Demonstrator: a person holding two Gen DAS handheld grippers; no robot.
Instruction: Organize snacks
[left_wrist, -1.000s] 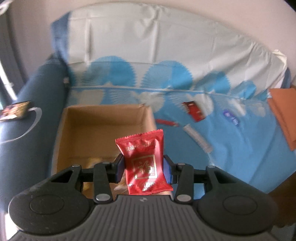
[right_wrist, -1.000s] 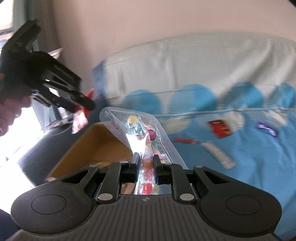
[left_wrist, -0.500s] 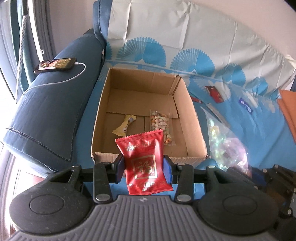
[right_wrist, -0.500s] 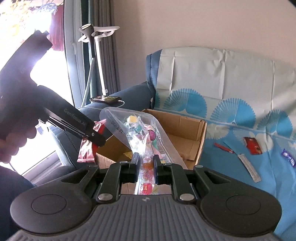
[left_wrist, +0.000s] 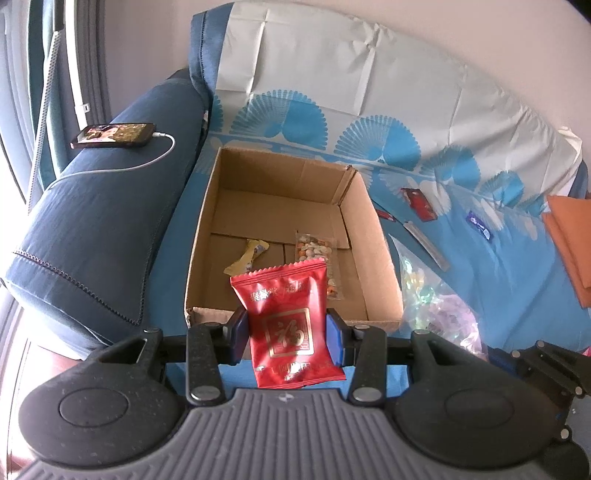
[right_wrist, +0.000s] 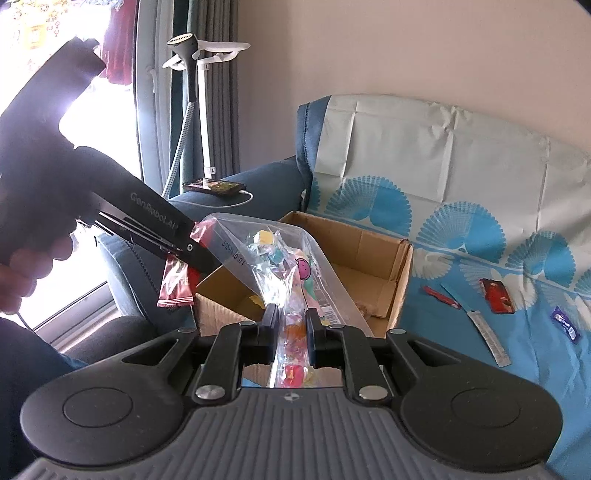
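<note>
Sofa-top cardboard box just beyond left tool's clamped red packet.

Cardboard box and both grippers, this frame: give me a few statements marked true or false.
1. The left gripper holds a red snack packet. True.
2. The cardboard box is empty. False: it holds a yellow-wrapped candy and a clear pack of mixed nuts.
3. The right gripper is shut on a clear bag of colourful candies. True.
4. The phone lies inside the box. False: it rests on the sofa armrest, plugged into a white cable.
5. All snacks are off the blue cloth. False: several wrappers lie there.
</note>
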